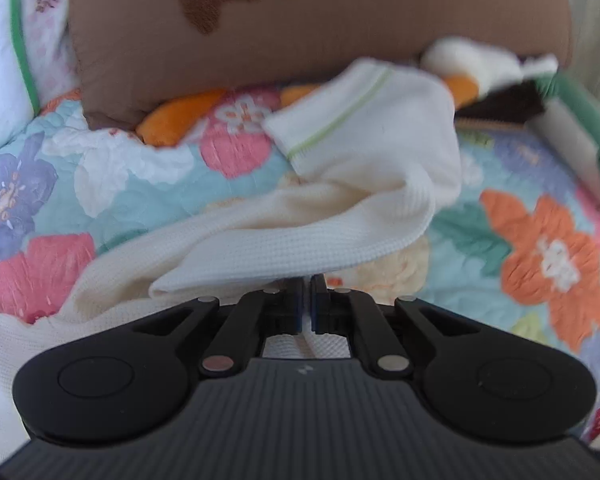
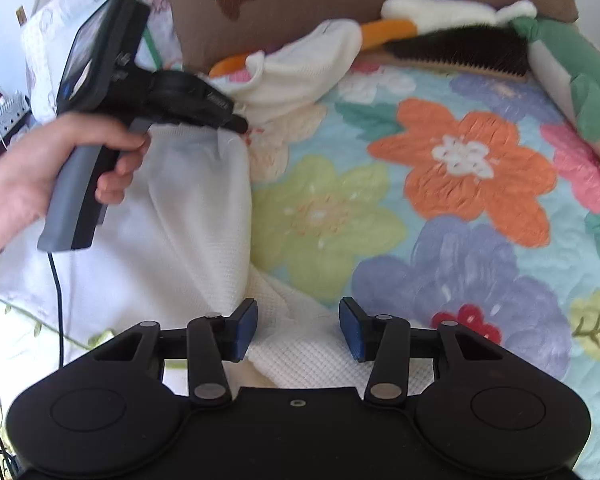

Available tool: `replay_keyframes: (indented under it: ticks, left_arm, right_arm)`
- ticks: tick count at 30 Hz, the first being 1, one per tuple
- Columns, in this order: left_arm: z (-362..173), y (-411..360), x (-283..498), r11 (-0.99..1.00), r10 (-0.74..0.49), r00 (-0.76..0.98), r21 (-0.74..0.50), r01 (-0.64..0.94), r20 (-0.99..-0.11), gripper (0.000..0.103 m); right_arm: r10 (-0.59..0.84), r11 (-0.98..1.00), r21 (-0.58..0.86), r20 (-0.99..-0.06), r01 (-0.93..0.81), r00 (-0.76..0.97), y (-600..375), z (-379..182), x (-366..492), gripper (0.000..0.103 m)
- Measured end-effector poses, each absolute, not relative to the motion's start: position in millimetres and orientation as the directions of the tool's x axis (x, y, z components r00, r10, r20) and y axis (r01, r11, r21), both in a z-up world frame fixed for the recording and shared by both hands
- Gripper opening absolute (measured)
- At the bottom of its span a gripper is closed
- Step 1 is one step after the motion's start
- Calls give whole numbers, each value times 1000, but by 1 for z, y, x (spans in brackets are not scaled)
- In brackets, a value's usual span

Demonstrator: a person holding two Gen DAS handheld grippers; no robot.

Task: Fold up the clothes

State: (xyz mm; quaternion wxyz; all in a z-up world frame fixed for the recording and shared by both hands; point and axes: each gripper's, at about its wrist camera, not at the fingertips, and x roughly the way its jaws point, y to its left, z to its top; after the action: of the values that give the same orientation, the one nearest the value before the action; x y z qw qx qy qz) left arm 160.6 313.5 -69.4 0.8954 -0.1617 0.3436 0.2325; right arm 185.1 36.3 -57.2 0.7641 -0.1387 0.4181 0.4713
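So the white knit garment (image 1: pixel 300 216) is spread over the flowery quilt (image 1: pixel 548 248), with its bulk on the left side of the bed as the right camera sees it (image 2: pixel 188 216). One sleeve, with a thin green stripe near the cuff (image 1: pixel 340 120), is flopped up toward the brown pillow (image 1: pixel 300 32) at the head of the bed.

The left gripper (image 1: pixel 308 300) has its jaws pinched tight together on a fold of the garment; you can see white fabric squeezed between the blue pads and bunching out right behind them. From the right camera the same gripper (image 2: pixel 236 120) is out over the garment's upper edge, nose tilted down, with a person's hand (image 2: pixel 52 172) wrapped around the grey handle.

The right gripper (image 2: pixel 298 328) has its jaws about half apart. A corner of the garment lies right under and between the blue pads (image 2: pixel 246 328), but they aren't pressing on it.

Over by the pillow there's a plush toy with orange, white and dark parts (image 2: pixel 452 36), well away from both grippers.
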Motion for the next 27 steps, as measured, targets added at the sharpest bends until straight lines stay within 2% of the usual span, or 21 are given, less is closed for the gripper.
replay_keyframes:
  ticks: [4, 6, 7, 10, 13, 14, 15, 16, 18, 20, 21, 24, 27]
  left_arm:
    - [-49, 324, 143, 837, 335, 744, -181, -517, -579, 3]
    - [-43, 334, 145, 820, 314, 766, -247, -517, -561, 3]
    - [-40, 340, 147, 811, 308, 774, -274, -518, -553, 3]
    - [-36, 347, 158, 800, 334, 785, -283, -529, -522, 3]
    - [-39, 354, 171, 795, 341, 786, -288, -534, -516, 3]
    - [-42, 355, 175, 793, 347, 783, -284, -539, -517, 3]
    - [-44, 356, 179, 791, 351, 778, -279, -544, -521, 3]
    - [-47, 357, 182, 792, 351, 771, -271, -548, -532, 3]
    - [-53, 357, 186, 790, 342, 759, -268, -551, -554, 6]
    - [-53, 355, 183, 793, 325, 747, -263, -549, -580, 10]
    - [-49, 351, 178, 799, 320, 746, -256, -544, -584, 17]
    - [-37, 335, 154, 814, 315, 728, -222, -537, -609, 57]
    - [-32, 310, 122, 823, 303, 687, -182, -538, -660, 59]
  right_arm:
    - [647, 477, 148, -726, -866, 233, 26, -48, 189, 51]
    - [677, 448, 177, -707, -876, 204, 22, -47, 195, 53]
    - [691, 434, 201, -699, -878, 181, 20, -46, 197, 57]
    - [710, 416, 231, -687, -880, 155, 19, -48, 199, 62]
    - [699, 466, 174, -674, -868, 239, 22, -58, 201, 62]
    - [668, 521, 146, -683, -841, 295, 24, -64, 205, 51]
    - [634, 574, 120, -691, -810, 347, 26, -70, 210, 35]
    - [612, 621, 156, -709, -768, 350, 25, -78, 219, 11]
    - [616, 660, 223, -707, -717, 347, 22, -89, 228, 11]
    - [583, 677, 154, -708, -720, 398, 29, -90, 223, 11]
    - [567, 684, 119, -707, -719, 422, 32, -91, 221, 12]
    - [535, 706, 97, -722, -701, 438, 39, -89, 221, 13]
    - [540, 739, 179, -734, -649, 412, 32, -87, 228, 15]
